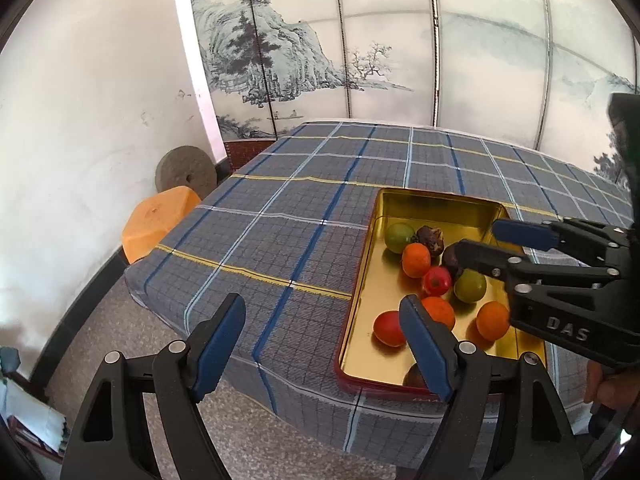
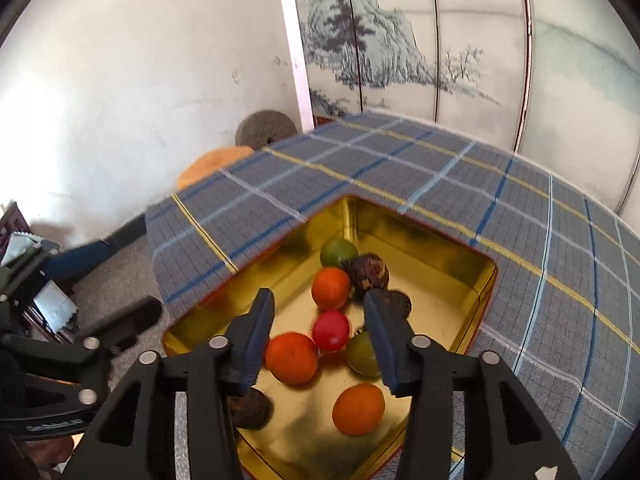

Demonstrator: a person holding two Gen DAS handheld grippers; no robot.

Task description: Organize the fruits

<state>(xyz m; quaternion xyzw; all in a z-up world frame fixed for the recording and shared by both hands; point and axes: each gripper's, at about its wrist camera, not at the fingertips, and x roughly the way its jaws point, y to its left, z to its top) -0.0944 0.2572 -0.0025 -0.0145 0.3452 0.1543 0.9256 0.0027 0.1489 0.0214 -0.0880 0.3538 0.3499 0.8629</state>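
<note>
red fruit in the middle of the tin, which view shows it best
The right wrist view: the red fruit sits unobstructed between the open right gripper fingers. In the left wrist view the same fruit is smaller, farther off, crowded by neighbouring fruits in the gold tin.

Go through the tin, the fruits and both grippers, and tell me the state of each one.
gold tin: lidless, on the checked tablecloth
fruits: loose inside the tin
left gripper: open, empty, beside the tin's near end
right gripper: open, empty, over the fruits
</note>
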